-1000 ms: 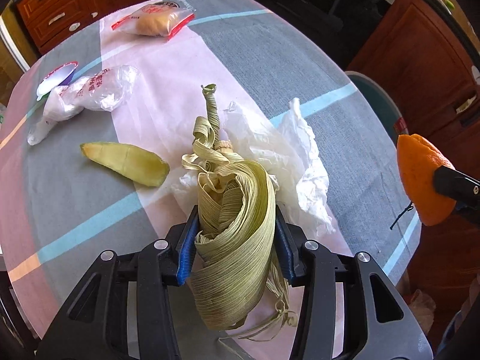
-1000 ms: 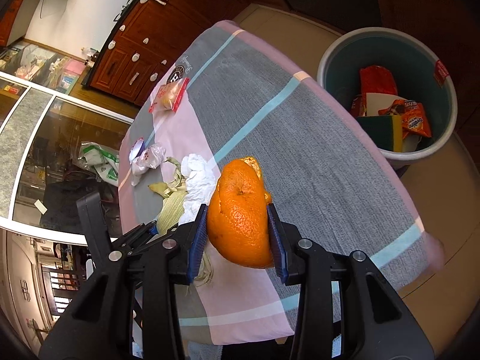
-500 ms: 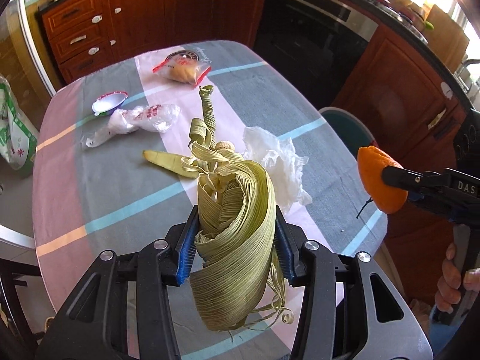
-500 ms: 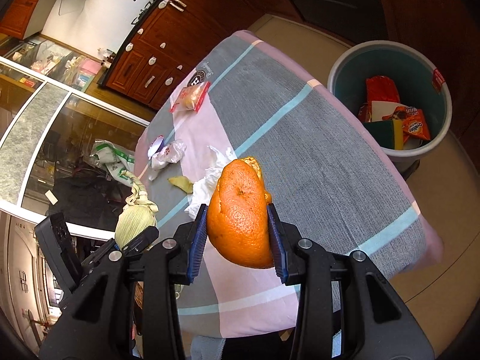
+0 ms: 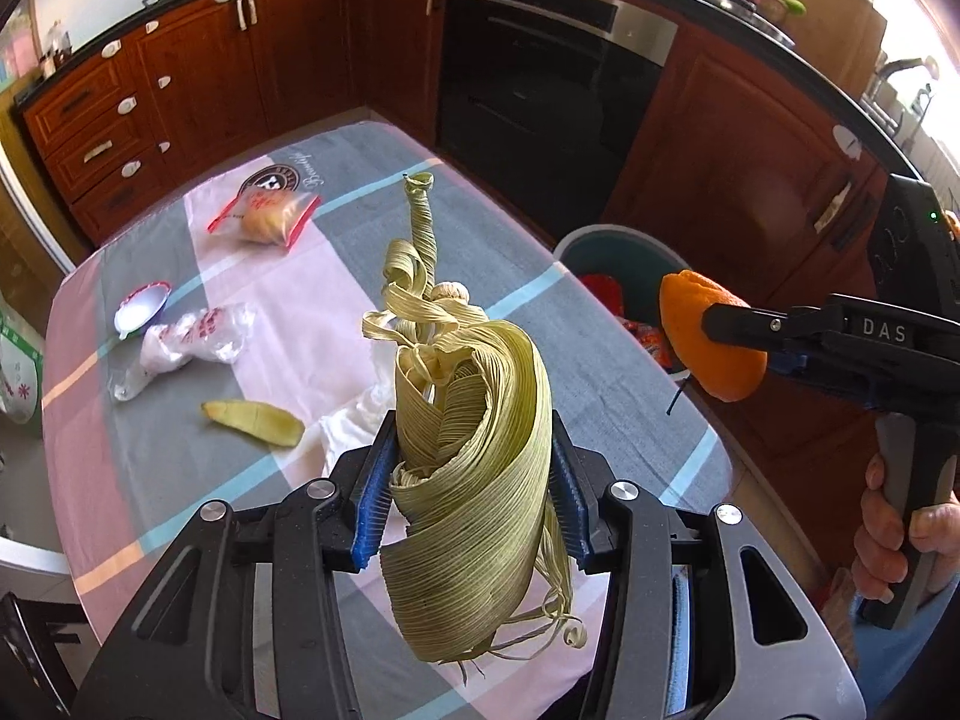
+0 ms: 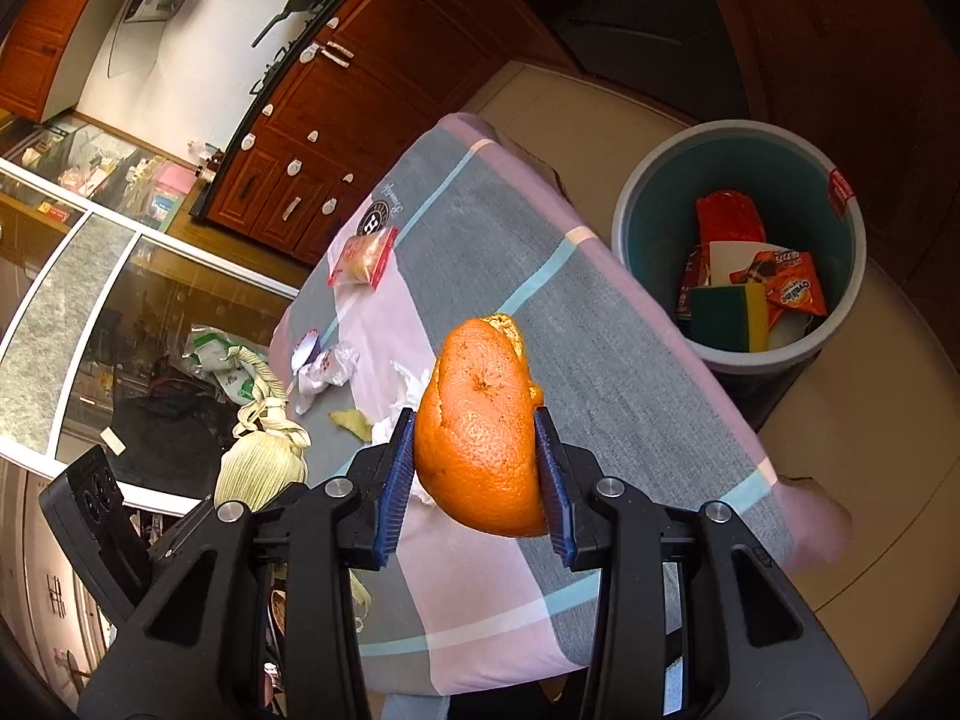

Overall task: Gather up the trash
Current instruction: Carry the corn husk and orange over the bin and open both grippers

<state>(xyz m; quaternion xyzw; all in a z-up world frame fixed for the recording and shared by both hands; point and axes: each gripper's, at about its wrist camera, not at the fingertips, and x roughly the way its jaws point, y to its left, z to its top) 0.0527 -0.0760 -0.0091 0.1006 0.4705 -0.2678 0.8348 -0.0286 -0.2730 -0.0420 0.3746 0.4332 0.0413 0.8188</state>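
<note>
Both claws lifted off the table, loads clear.
Left claw (image 5: pixel 474 498) clamped on corn husk (image 5: pixel 474 462); right claw (image 6: pixel 477 468) clamped on orange peel (image 6: pixel 480 426), bin (image 6: pixel 660 192) upper right, awaiting drop.

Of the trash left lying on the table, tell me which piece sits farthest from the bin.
The small white lid with a red rim; it lies at the far side from the bin, beyond the crumpled clear wrapper.
</note>
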